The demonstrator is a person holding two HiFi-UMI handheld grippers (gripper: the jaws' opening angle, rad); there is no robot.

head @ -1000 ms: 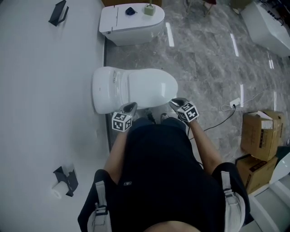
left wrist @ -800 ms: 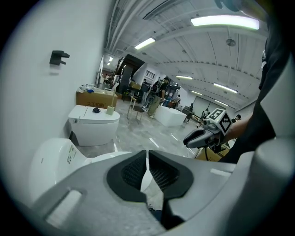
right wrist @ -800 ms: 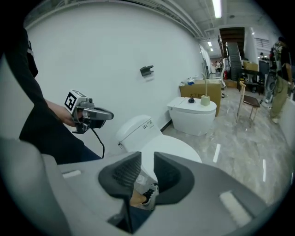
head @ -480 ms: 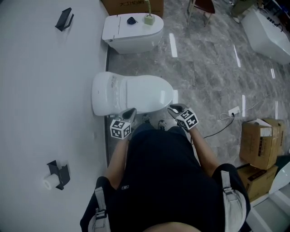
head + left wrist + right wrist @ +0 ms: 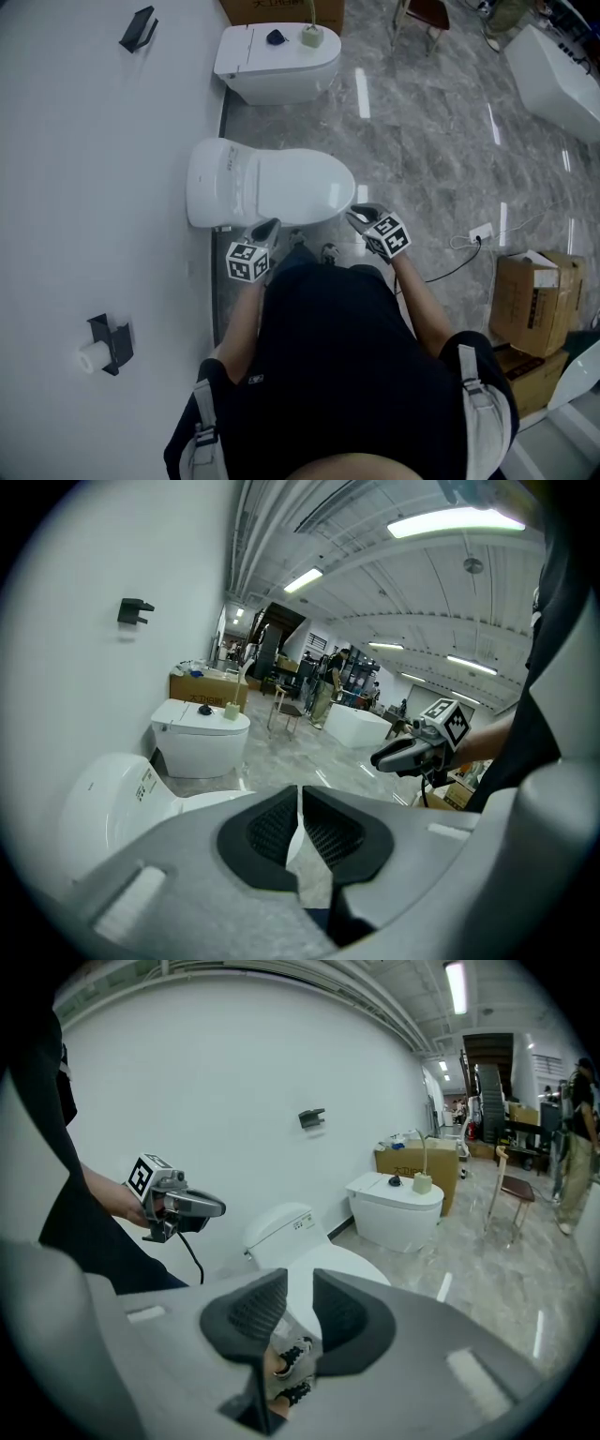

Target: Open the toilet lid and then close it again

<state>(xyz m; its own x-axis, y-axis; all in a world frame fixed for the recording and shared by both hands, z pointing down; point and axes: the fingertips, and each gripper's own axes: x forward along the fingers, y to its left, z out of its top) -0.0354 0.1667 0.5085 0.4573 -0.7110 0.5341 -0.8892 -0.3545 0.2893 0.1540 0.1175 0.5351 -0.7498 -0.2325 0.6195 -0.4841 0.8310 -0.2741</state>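
So, toilet lid (image 5: 298, 186): down, long axis running out from the wall (image 5: 94, 187), just ahead.
right claw (image 5: 354, 214): nearest its front rim, slightly apart, empty.
left claw (image 5: 272, 225): pinched together, empty.

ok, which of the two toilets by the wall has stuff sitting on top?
The farther toilet, at the head view's top: a small dark object and a pale container sit on it. The nearer toilet has a bare top.
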